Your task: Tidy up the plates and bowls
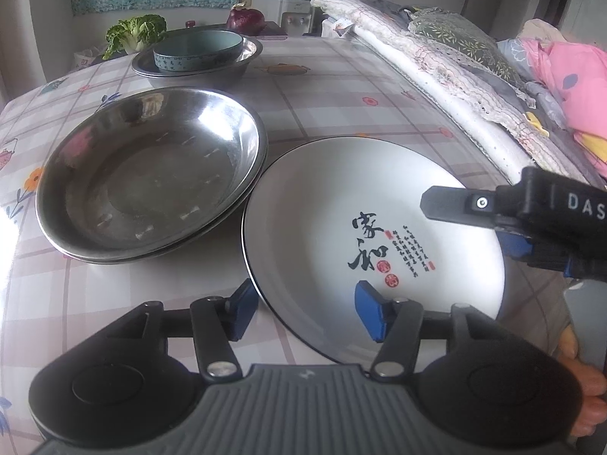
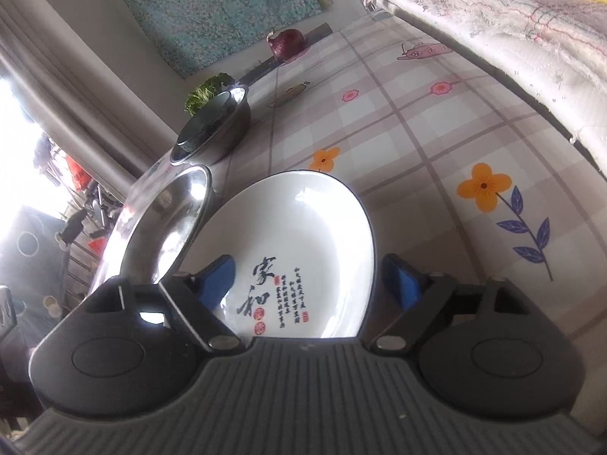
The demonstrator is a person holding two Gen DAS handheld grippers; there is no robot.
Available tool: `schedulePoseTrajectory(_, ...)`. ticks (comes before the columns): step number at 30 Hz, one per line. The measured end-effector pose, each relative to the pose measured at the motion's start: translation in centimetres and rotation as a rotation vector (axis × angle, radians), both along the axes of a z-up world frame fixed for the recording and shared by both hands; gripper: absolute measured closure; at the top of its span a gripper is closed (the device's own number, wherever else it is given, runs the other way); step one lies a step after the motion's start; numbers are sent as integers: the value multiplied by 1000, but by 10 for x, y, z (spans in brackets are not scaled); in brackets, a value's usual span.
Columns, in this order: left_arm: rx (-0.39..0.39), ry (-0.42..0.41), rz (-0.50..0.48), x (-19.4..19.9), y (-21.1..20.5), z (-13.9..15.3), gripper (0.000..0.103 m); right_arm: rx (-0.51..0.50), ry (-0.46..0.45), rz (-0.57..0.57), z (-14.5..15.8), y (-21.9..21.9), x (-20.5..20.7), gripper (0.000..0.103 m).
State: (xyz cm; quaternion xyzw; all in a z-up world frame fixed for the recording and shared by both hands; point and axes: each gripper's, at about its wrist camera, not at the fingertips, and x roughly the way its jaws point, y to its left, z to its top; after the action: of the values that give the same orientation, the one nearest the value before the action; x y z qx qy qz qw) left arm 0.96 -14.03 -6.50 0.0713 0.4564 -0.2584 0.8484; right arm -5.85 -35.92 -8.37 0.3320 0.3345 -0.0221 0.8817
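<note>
A white plate [image 1: 341, 204] with black calligraphy and a dark rim lies on the tablecloth; it also shows in the right wrist view [image 2: 299, 227]. My left gripper [image 1: 307, 313] is open, its fingers either side of the plate's near rim. My right gripper [image 2: 309, 284] is open with the plate's edge between its jaws; it reaches over the plate from the right in the left wrist view [image 1: 470, 208]. Stacked steel dishes [image 1: 151, 170] sit just left of the plate. Behind them a teal bowl [image 1: 199, 51] sits inside a steel basin [image 1: 205, 72].
A red onion [image 1: 246, 19] and a leafy cabbage [image 1: 132, 32] lie at the table's far edge. Folded quilts and bedding [image 1: 455, 60] run along the table's right side. The checked floral tablecloth [image 2: 436, 125] spreads to the right of the plate.
</note>
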Motion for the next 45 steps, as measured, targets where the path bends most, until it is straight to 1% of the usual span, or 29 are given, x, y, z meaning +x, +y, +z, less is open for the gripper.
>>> schedulePoseTrajectory(1, -5, 3, 3, 0, 1, 0, 44, 28, -5, -3, -1, -2, 0, 5)
schedulePoseTrajectory(2, -10, 6, 4, 1, 1, 0, 43, 58, -10, -5, -1, -4, -1, 1)
schedulePoseTrajectory(7, -9, 1, 1, -1, 1, 0, 39, 130, -27, -22, -4, -12, -5, 1)
schedulePoseTrajectory(11, -5, -4, -4, -2, -1, -1, 37, 135, -28, -10, -5, -13, -5, 1)
schedulePoseTrajectory(19, -20, -1, 5, -2, 0, -1, 37, 80, 1, 16, -1, -7, -1, 1)
schedulePoseTrajectory(25, -24, -4, 7, -3, 0, -1, 36, 94, -10, 22, -2, -9, -2, 1)
schedulePoseTrajectory(29, -26, -4, 8, -3, 1, -1, 36, 82, 2, 21, -1, -8, 0, 1)
schedulePoseTrajectory(33, -29, -3, 9, -3, 1, -1, 36, 38, 11, 12, 1, -3, -1, 1)
schedulePoseTrajectory(36, -36, -1, 13, -2, 2, 0, 36, -58, 19, -1, 4, 2, -4, 2)
schedulePoseTrajectory(39, -46, 2, 19, -2, 3, 0, 38, -159, 26, -29, 7, 4, -8, 10)
schedulePoseTrajectory(40, -44, -1, 19, -2, 3, 0, 39, -192, 30, -33, 8, 4, -9, 18)
schedulePoseTrajectory(41, -43, -4, 20, -2, 3, 0, 41, -220, 37, -33, 8, 5, -9, 29)
schedulePoseTrajectory(42, -38, -9, 21, -2, 3, 0, 43, -247, 42, -28, 8, 6, -10, 34)
schedulePoseTrajectory(44, -26, -23, 18, -3, 3, 0, 53, -280, 45, -16, 8, 9, -10, 46)
schedulePoseTrajectory(45, -27, -26, 19, -3, 3, 0, 55, -293, 48, -9, 8, 12, -9, 50)
